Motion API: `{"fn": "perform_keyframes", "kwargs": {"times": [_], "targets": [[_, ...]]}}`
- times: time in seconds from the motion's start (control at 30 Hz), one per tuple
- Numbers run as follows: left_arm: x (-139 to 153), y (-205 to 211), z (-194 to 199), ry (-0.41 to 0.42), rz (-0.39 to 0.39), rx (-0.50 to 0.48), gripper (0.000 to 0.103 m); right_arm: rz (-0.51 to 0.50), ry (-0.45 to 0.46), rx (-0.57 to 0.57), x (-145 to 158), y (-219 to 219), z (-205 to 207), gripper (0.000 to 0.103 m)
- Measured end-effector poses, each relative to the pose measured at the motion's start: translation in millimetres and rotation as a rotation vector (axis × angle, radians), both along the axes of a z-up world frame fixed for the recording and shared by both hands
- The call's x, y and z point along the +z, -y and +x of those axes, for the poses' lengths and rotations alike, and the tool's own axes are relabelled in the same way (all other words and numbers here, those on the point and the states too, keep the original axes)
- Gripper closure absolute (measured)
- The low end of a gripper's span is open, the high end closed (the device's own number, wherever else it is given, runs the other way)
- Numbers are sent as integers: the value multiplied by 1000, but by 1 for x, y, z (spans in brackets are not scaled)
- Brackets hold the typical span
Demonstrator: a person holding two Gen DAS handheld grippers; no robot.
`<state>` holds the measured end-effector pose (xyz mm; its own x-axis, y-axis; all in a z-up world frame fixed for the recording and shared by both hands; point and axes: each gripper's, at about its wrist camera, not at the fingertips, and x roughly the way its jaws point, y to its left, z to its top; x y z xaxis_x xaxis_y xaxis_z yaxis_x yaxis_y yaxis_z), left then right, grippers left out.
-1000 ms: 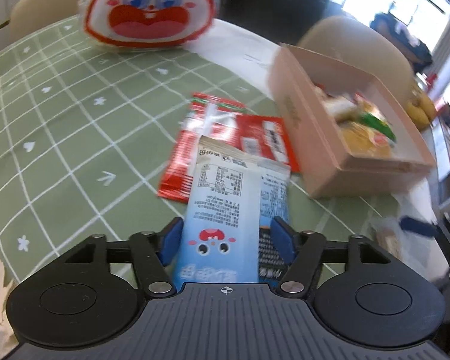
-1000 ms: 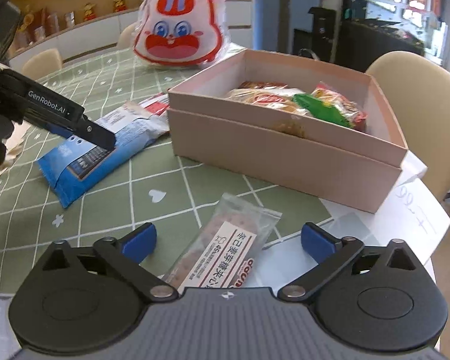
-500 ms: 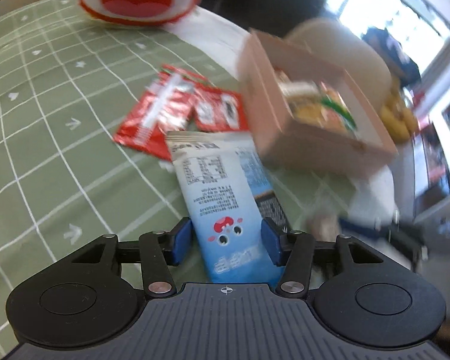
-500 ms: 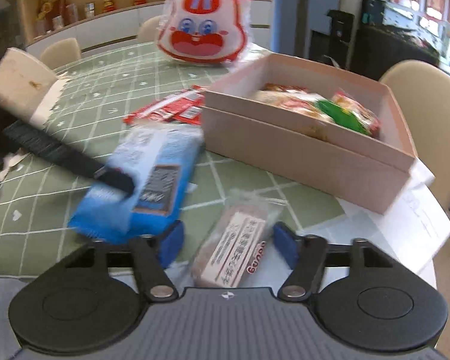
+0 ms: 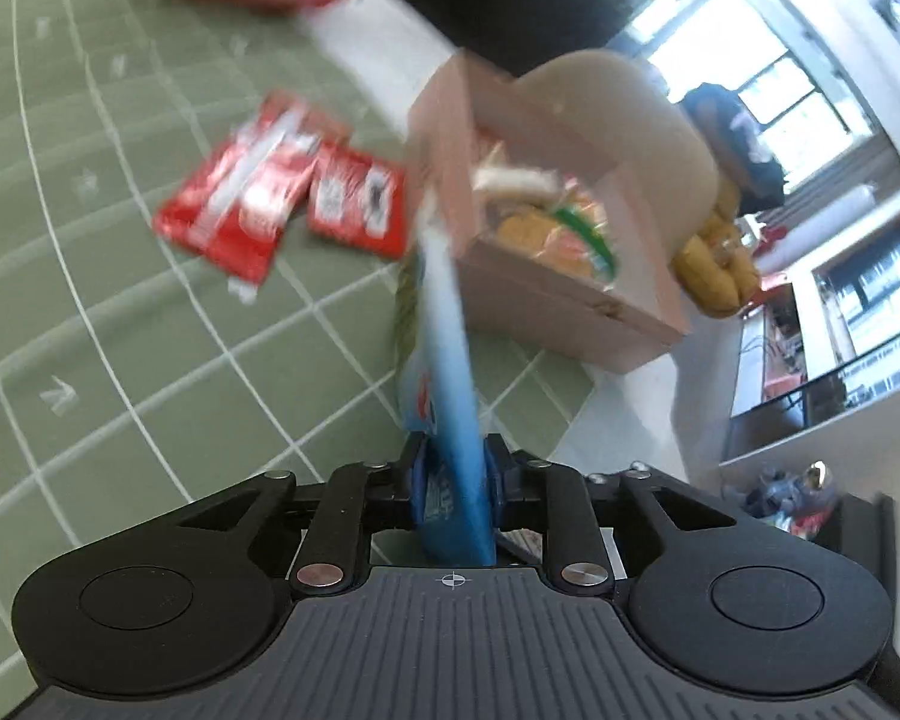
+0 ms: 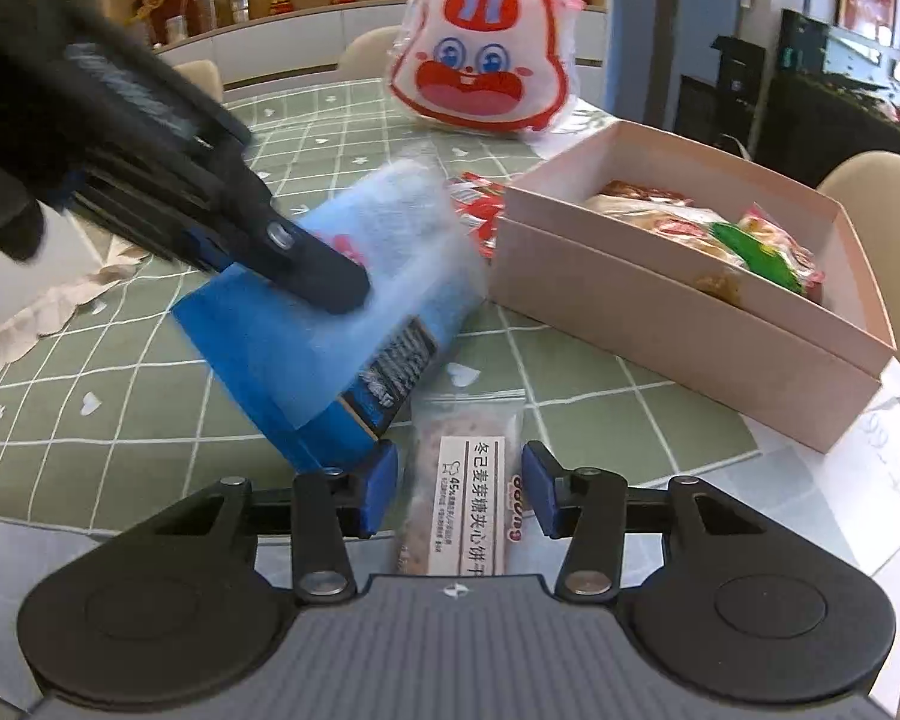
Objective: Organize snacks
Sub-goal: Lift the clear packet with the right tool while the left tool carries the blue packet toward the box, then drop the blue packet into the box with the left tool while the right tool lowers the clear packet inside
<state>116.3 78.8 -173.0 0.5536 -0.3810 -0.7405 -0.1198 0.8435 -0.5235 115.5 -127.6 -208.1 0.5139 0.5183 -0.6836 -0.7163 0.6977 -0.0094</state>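
Observation:
My left gripper (image 5: 455, 483) is shut on a blue snack packet (image 5: 444, 348) and holds it edge-on above the table, near the pink box (image 5: 570, 306) of snacks. In the right wrist view the same packet (image 6: 354, 324) hangs tilted in the left gripper (image 6: 306, 264). My right gripper (image 6: 459, 489) has its jaws close on either side of a clear biscuit packet (image 6: 465, 480) lying on the table; I cannot tell if the pads touch it. The pink box (image 6: 660, 324) stands to the right.
Two red packets (image 5: 282, 198) lie on the green checked tablecloth (image 5: 120, 330) left of the box. A rabbit-face bag (image 6: 480, 66) stands at the back. A beige chair (image 6: 882, 210) is behind the box. White paper (image 6: 864, 480) lies under the box by the table edge.
My left gripper has closed on the blue packet, lifted it and turned it edge-on toward the box. My right gripper has narrowed around the biscuit packet.

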Motion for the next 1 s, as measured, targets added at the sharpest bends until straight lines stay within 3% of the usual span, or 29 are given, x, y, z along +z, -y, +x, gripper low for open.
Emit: {"fn": "perform_keyframes", "kwargs": {"times": [0.07,0.13,0.3,0.4,0.5,0.67,0.83,1.0], "targets": [[-12,2,10,-35,41,22,83,-2,0,5,0,-1,0,56],[-17,1,12,-27,20,32,83,-6,0,4,0,0,0,58],[-9,4,1,-37,64,33,84,-24,-16,-5,3,6,0,58],[-1,10,-18,-29,85,7,84,-36,-34,5,5,14,-2,59],[5,22,-40,-43,64,-37,85,-40,-69,31,9,23,-8,69],[20,47,-68,-32,47,-117,85,13,-70,29,31,54,-18,70],[73,54,-57,125,-6,-125,85,99,-12,-28,72,93,-21,70],[145,62,-1,340,-8,-134,85,170,112,-99,123,123,-19,70]]}}
